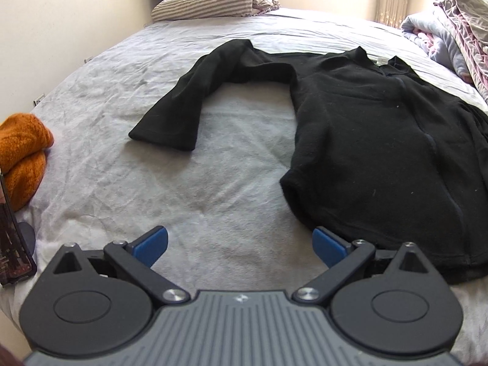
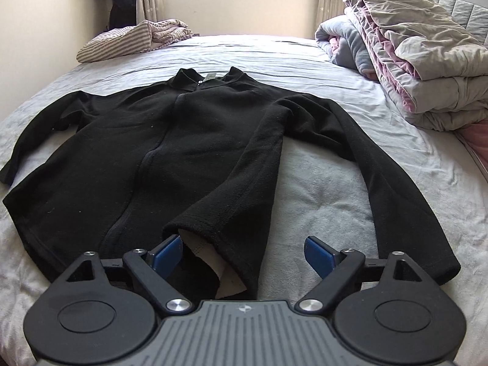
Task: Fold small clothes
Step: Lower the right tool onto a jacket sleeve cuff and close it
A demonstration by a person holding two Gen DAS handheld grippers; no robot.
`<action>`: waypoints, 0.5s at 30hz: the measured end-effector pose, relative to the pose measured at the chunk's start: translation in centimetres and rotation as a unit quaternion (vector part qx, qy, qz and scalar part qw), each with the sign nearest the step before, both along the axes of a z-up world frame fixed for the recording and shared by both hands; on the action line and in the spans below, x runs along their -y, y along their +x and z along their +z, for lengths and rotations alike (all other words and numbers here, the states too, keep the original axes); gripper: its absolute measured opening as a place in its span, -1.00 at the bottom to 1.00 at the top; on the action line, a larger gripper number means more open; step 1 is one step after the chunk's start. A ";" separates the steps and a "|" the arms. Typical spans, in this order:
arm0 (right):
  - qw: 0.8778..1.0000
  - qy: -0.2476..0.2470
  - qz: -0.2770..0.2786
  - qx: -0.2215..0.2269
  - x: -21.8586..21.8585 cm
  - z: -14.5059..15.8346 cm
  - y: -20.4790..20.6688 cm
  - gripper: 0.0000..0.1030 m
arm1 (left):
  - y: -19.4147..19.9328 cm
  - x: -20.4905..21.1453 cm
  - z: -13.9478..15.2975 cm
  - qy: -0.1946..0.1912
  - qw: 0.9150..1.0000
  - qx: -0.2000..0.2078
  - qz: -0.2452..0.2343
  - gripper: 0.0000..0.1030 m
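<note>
A black fleece jacket (image 2: 170, 140) lies front-up and spread flat on the grey bed sheet (image 2: 320, 183), collar at the far end; it also shows in the left wrist view (image 1: 381, 140). Its left sleeve (image 1: 189, 100) bends out and down; its right sleeve (image 2: 381, 167) runs down the right side. My left gripper (image 1: 239, 245) is open and empty over the sheet just left of the jacket's bottom hem corner. My right gripper (image 2: 244, 251) is open and empty, with the hem's right corner and a white inner label (image 2: 210, 256) lying between its jaws.
An orange knit garment (image 1: 21, 152) lies at the bed's left edge, beside a dark box (image 1: 12, 244). A striped pillow (image 1: 201, 3) lies at the far end. Folded quilts (image 2: 411, 55) are stacked on the right. Walls and a window lie beyond.
</note>
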State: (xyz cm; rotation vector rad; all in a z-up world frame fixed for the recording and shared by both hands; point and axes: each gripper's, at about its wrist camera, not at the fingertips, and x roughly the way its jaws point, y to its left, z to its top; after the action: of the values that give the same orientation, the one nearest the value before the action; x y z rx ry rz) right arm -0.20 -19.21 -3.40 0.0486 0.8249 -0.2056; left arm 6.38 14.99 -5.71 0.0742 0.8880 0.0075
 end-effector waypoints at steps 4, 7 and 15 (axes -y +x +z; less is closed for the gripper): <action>1.000 -0.021 0.001 -0.018 0.4 -1.4 0.3 0.63 | 0.7 -1.2 -1.7 0.010 1.000 -0.011 0.006 0.69; 0.999 -0.037 0.002 -0.025 0.1 -2.5 1.1 0.46 | 1.4 -0.8 -2.5 0.014 1.000 0.000 -0.009 0.60; 0.991 -0.039 -0.123 0.026 5.2 -1.2 0.0 0.27 | 1.8 -0.7 -2.1 -0.010 0.999 0.016 -0.033 0.47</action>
State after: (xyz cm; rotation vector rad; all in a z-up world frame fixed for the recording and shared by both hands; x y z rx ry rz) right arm -0.25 -24.44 -4.64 0.0828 0.7579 -0.4667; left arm 8.19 15.65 -7.83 0.0855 0.8529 -0.0621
